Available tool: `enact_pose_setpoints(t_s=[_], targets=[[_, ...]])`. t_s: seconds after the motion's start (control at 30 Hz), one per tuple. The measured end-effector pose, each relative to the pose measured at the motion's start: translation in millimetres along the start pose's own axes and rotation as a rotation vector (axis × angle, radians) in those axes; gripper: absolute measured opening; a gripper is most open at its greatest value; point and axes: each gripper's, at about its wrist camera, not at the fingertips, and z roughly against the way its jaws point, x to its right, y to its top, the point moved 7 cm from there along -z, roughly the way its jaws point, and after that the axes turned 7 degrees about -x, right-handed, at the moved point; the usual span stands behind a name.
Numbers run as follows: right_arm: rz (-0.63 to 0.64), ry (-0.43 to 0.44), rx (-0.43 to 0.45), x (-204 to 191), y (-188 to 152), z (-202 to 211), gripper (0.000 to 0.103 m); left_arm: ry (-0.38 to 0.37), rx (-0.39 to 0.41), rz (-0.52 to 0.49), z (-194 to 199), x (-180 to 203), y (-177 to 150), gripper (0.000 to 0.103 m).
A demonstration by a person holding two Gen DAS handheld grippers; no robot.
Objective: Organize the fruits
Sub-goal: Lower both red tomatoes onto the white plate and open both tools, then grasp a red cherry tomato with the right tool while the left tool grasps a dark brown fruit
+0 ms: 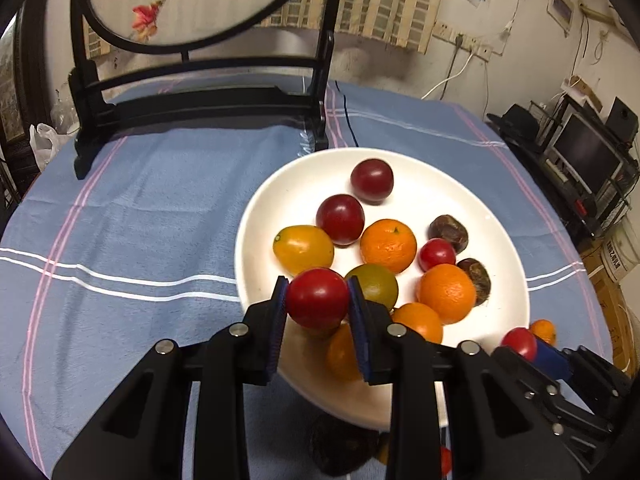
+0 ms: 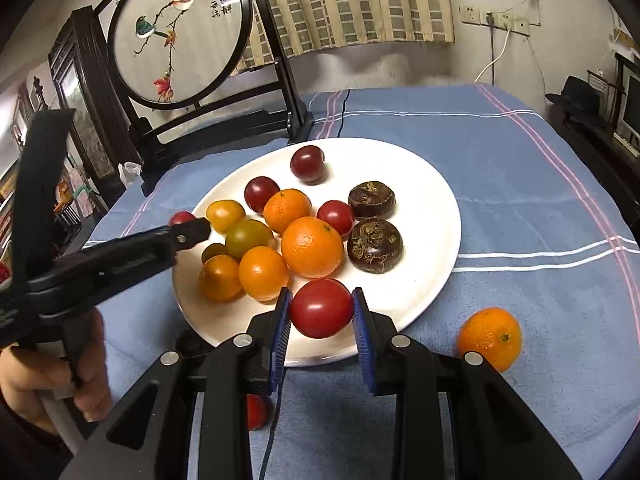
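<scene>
A white plate (image 1: 260, 208) (image 2: 436, 208) on the blue cloth holds mandarins, red and yellow tomatoes, a green one and two dark water chestnuts (image 2: 374, 244). My left gripper (image 1: 318, 293) is shut on a red tomato (image 1: 316, 300), held over the plate's near left rim. In the right wrist view that left gripper (image 2: 188, 224) shows at the plate's left edge with its tomato (image 2: 181, 217). My right gripper (image 2: 321, 304) is shut on another red tomato (image 2: 320, 310) above the plate's near rim. The left wrist view also catches the right gripper (image 1: 522, 345) at the lower right.
A round embroidered screen on a black stand (image 2: 180, 36) (image 1: 200, 104) stands behind the plate. A loose mandarin (image 2: 490, 338) lies on the cloth to the plate's right. A red tomato (image 2: 256, 412) and a dark chestnut (image 2: 192, 346) lie near the plate's front. A hand (image 2: 48, 376) holds the left gripper.
</scene>
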Motion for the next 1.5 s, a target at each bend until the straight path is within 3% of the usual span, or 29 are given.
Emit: enact_pose_setpoints(t_s=[0.1,0.17,0.3,0.43,0.77,0.87,1.07,1.4,1.5], targets=[[-0.011,0.009,0.003,1.1,-0.6,-1.6,0.038,0.009,0.006,-0.005,-5.5,4.8,0.5,0.034],[-0.051,0.018,0.023,4.3,-1.0,3.5,0.061,0.030,0.025,-0.015,-3.4,6.0,1.9,0.064],[-0.053,0.031,0.052,3.7,1.3,13.8,0.061,0.060,0.078,-0.043,12.0,5.8,0.8,0.069],[-0.039,0.040,0.057,0.3,-2.0,19.1,0.061,0.031,0.076,-0.010,22.5,0.1,-6.4,0.078],[0.059,-0.003,-0.001,-10.6,-12.4,23.3,0.062,0.022,0.044,0.021,39.2,-20.7,-55.6,0.088],[0.147,-0.007,-0.060,-23.6,-26.0,18.7,0.069,0.038,0.033,0.033,38.3,-30.5,-65.8,0.091],[0.234,-0.001,-0.128,-42.9,-45.9,6.0,0.069,0.081,0.027,0.001,33.5,-39.8,-68.5,0.092],[0.278,0.011,-0.188,-56.1,-62.6,-7.2,0.069,0.031,-0.026,0.044,27.6,-46.2,-70.4,0.093],[0.305,-0.005,-0.208,-62.5,-69.1,-16.0,0.056,0.027,-0.033,0.042,26.9,-44.8,-71.6,0.093]])
